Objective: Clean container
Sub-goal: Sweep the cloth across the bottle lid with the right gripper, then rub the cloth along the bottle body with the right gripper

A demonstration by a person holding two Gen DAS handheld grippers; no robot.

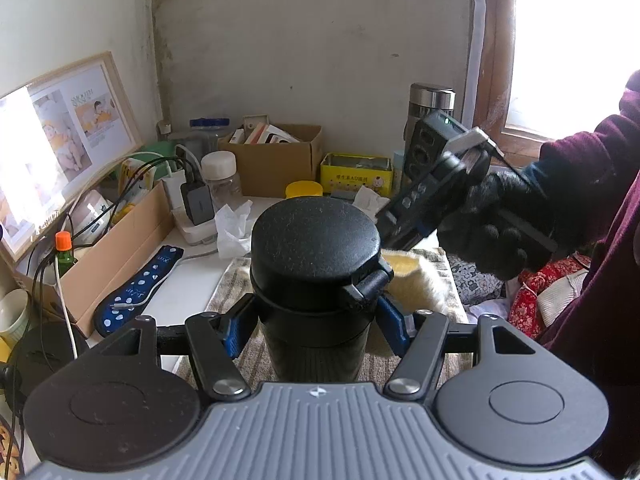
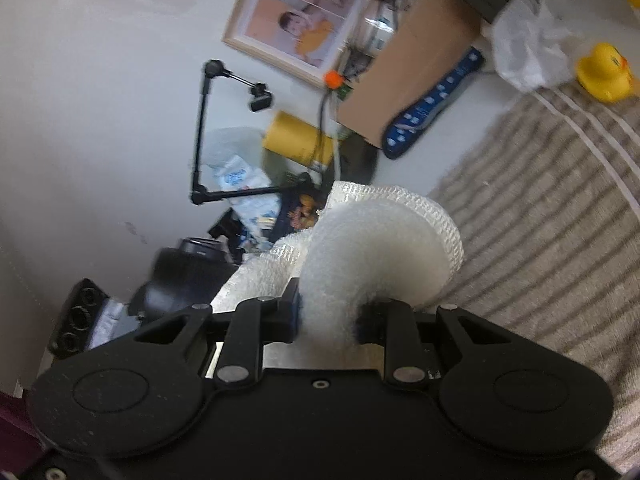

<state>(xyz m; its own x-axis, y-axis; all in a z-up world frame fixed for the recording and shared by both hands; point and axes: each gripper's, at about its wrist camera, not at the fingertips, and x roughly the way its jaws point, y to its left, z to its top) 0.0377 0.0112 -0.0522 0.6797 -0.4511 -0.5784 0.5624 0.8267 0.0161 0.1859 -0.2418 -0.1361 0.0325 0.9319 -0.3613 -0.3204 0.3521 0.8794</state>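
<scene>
In the left wrist view, a cardboard box (image 1: 120, 248) sits at left on the bench (image 1: 188, 280), and at centre the left hand-held gripper (image 1: 316, 320) is clamped on an upright black flask (image 1: 314, 280) with its lid on, standing over a striped mat (image 1: 256, 356). At right a gloved hand (image 1: 492, 232) holds the right hand-held gripper above the flask's right side. In the right wrist view the right hand-held gripper (image 2: 328, 320) at centre pinches a folded white sponge (image 2: 372, 248), with a yellow duck (image 2: 604, 72) at upper right.

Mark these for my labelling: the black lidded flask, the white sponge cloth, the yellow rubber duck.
black lidded flask (image 1: 315, 236), left wrist view, lid top.
white sponge cloth (image 2: 372, 256), right wrist view, folded middle.
yellow rubber duck (image 2: 604, 74), right wrist view, body.
</scene>
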